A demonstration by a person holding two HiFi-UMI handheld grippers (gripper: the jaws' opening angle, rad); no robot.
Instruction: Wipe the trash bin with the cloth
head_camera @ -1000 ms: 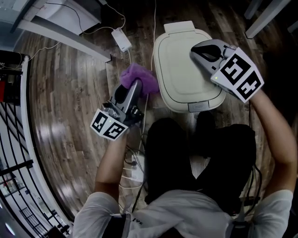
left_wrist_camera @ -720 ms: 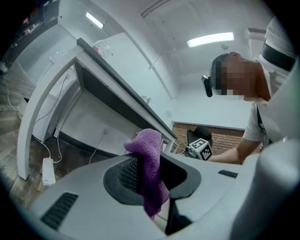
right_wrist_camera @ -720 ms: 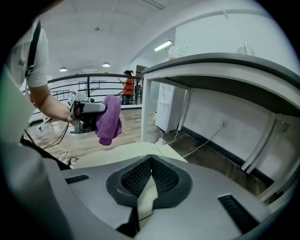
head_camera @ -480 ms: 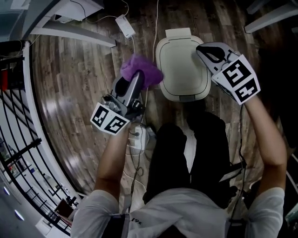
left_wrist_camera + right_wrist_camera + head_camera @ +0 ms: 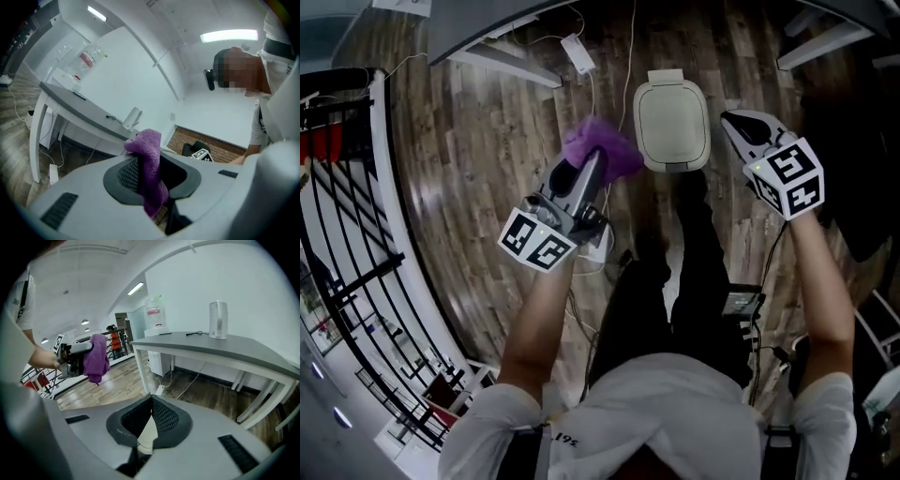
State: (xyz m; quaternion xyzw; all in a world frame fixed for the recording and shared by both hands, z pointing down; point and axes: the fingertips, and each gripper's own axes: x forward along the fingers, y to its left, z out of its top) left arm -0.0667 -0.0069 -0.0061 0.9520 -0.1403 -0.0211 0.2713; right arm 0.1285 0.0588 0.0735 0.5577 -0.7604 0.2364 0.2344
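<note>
The white trash bin [image 5: 672, 124] stands on the wooden floor far below, lid closed. A purple cloth [image 5: 598, 141] hangs from my left gripper [image 5: 600, 159], which is held high and left of the bin. In the left gripper view the cloth [image 5: 151, 178] is pinched between the jaws of the left gripper [image 5: 149, 157] and droops below them. My right gripper [image 5: 734, 121] hovers right of the bin, shut with nothing in it. In the right gripper view the pads of the right gripper [image 5: 151, 405] meet, and the cloth [image 5: 96, 358] shows at the left.
A grey desk [image 5: 225, 350] carries a kettle [image 5: 218, 319] and a water dispenser [image 5: 154, 315]. A power adapter [image 5: 580, 53] and cables lie on the floor beyond the bin. A black railing [image 5: 356, 216] runs along the left. The person's legs [image 5: 675, 281] stand just behind the bin.
Both grippers have risen well above the floor, and the bin now looks small and far below. The right gripper has left the lid. The cloth stays in the left gripper.
</note>
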